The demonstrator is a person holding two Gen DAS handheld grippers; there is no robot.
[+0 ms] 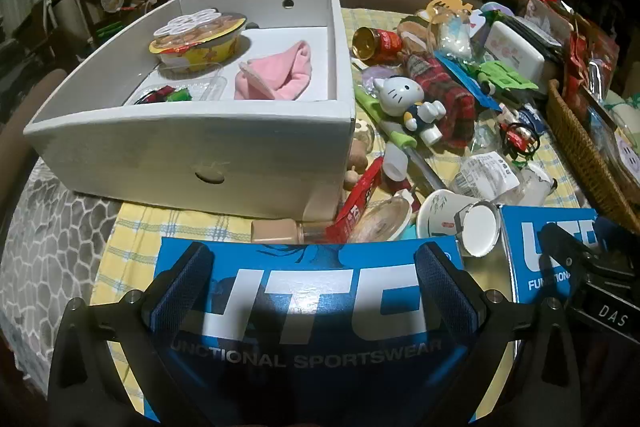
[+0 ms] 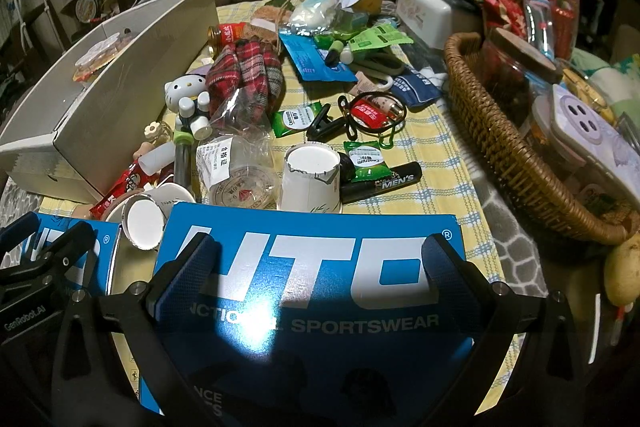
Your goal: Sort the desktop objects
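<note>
A white cardboard box (image 1: 192, 147) stands open on the counter, holding a yellow noodle bowl (image 1: 200, 43), a folded pink cloth (image 1: 276, 71) and a clear tray of small items (image 1: 168, 94). Beside it lies a jumble: a white cat figurine (image 1: 408, 103) on its back, a red plaid cloth (image 1: 444, 95), a red can (image 1: 378, 43) on its side, and two paper cups, one tipped over (image 1: 460, 219), one upside down (image 2: 312, 179). Two blue boxes (image 1: 312, 327) lie flat nearest.

Big silver letters and "FUNCTIONAL SPORTSWEAR" run across the blue cardboard box (image 1: 312, 311). At twelve o'clock from its twin in the right view, a black tube (image 2: 382, 181) reads "MEN'S", two green sachets (image 2: 365, 157) read "Centrum".
</note>
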